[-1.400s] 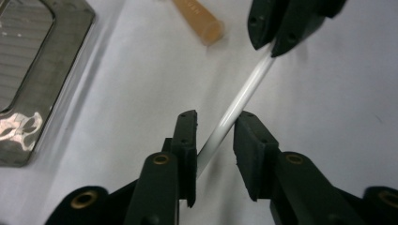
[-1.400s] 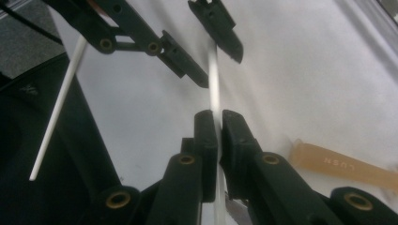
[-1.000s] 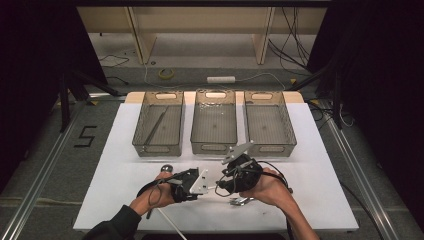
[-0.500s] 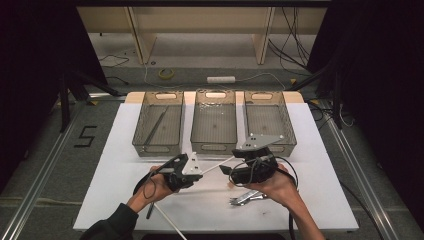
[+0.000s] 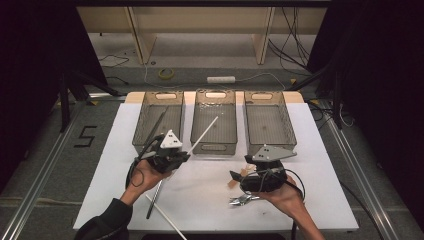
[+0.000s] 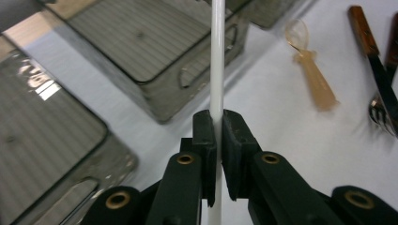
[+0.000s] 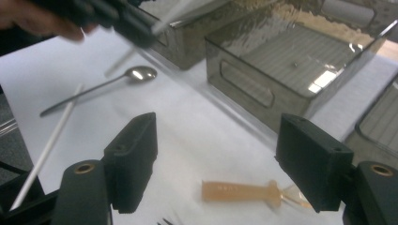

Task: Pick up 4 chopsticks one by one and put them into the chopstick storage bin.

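White chopstick (image 6: 217,70) is clamped between the pads of the left gripper (image 5: 181,156), jaws drawn narrow onto its shaft. In the high view the stick (image 5: 203,134) is seen raised off the bench, slanting from the jaws up over the near wall of the middle bin (image 5: 214,148), its tip above that bin's floor. The left gripper is held over the bench just in front of the near end of the left bin (image 5: 141,135), in which a dark stick-like item lies.

Right gripper (image 5: 236,179) is seen toward the near right part of the bench, jaws wide and having just been opening. In the right gripper view the pads (image 7: 133,154) stand well apart, with a translucent amber plastic spoon (image 7: 248,192) lying flat on the white bench (image 5: 320,165) between them, not pressed. A metal fork (image 5: 240,200) lies just beside that gripper, toward the near edge.

Near the front left corner a second white chopstick (image 5: 165,217) and a metal spoon (image 7: 101,86) are seen lying on the bench. The right bin (image 5: 287,127) stands along the far edge.
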A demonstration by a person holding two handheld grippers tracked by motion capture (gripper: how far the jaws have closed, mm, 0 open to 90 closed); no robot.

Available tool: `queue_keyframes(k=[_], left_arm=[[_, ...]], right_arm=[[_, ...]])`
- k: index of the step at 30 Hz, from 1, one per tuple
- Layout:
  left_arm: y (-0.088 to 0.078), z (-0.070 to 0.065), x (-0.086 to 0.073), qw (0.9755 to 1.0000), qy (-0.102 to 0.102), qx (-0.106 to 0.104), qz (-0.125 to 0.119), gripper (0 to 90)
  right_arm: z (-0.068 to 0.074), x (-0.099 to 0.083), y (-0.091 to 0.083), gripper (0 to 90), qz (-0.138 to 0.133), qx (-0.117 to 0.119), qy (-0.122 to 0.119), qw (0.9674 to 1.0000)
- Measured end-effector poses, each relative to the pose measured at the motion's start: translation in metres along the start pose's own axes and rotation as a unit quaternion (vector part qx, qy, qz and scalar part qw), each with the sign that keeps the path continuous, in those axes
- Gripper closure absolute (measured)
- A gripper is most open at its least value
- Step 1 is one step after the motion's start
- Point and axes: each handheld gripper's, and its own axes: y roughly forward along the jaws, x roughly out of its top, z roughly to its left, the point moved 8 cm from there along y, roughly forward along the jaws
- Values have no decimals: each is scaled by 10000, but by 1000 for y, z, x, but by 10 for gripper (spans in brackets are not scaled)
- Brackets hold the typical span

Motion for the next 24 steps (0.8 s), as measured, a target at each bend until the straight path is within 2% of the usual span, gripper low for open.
queue_keyframes(k=[5,12,17,24], left_arm=[[-11,19,6,9993,-305,176,-144,842],[-28,46,16,9969,-588,427,-315,842],[-29,70,21,9943,-781,650,-318,842],[-24,105,30,9901,-1047,903,-244,842]], right_arm=[[-2,-17,1,296,-27,-25,87,10000],[-2,-29,-1,283,-143,-86,190,9997],[-2,-35,-2,278,-182,-107,266,9994],[2,-41,-1,261,-95,-71,232,9997]])
